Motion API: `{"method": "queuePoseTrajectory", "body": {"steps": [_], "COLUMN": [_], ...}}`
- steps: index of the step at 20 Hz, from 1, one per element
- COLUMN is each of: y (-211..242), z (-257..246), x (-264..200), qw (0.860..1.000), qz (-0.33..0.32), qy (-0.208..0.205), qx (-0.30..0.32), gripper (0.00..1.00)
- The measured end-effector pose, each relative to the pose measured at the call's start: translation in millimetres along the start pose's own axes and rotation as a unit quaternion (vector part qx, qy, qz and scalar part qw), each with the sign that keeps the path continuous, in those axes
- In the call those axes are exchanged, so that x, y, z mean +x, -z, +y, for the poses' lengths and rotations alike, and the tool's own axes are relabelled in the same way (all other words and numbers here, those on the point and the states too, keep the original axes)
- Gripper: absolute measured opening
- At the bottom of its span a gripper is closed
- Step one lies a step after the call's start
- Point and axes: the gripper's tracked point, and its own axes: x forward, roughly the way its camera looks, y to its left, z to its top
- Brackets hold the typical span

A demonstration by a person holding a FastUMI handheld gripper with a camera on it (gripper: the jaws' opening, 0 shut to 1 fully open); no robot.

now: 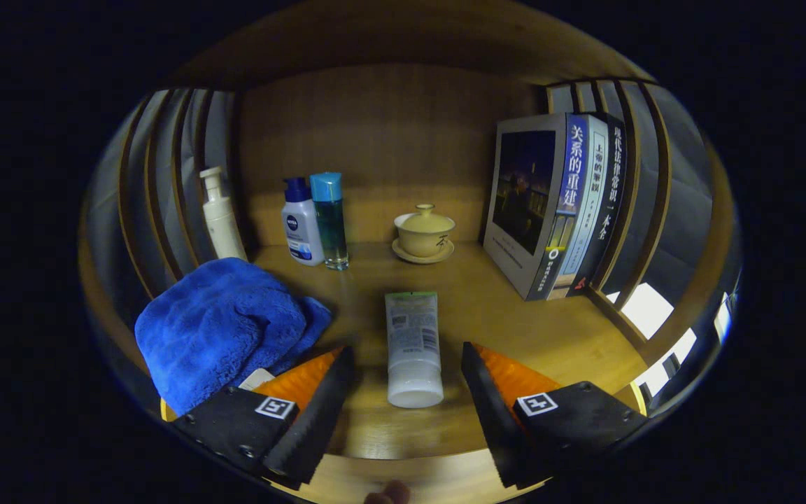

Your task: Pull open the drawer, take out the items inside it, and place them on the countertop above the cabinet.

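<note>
The tube (413, 348) lies flat on the wooden countertop (515, 329), cap end toward the camera, right between the fingers with clear gaps on both sides. The gripper (408, 364) hangs spread wide, grasping nothing, its fingertips level with the tube's lower half and touching neither side.

At ten o'clock from the tube, a crumpled blue towel (217, 325) sits just beside the left finger. At eleven, near the back wall, a white and blue bottle (301, 224) stands touching a clear teal one (329, 220), with a white pump bottle (221, 217) further out in the corner. At twelve, a lidded cup (424, 231) rests on its saucer. At two o'clock, books (557, 203) stand upright against the slatted side.
</note>
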Motion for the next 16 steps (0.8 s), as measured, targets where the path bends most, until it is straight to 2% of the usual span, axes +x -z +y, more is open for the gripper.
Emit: {"method": "queuePoseTrajectory", "body": {"steps": [5, 7, 11, 14, 16], "y": [-49.7, -56.0, -41.0, -25.3, -13.7], "z": [-6.0, -14.6, -23.7, -15.7, -10.2], "x": [-56.4, -87.8, -155.5, -199.3, -225.4], "qw": [0.993, 0.988, 0.979, 0.973, 0.967], "qz": [-0.105, -0.131, -0.170, -0.212, -0.245], "qy": [0.025, 0.050, 0.090, 0.088, 0.071], "qx": [-0.047, -0.063, -0.067, -0.035, -0.005], "gripper": [0.99, 0.99, 0.99, 0.98, 0.98]}}
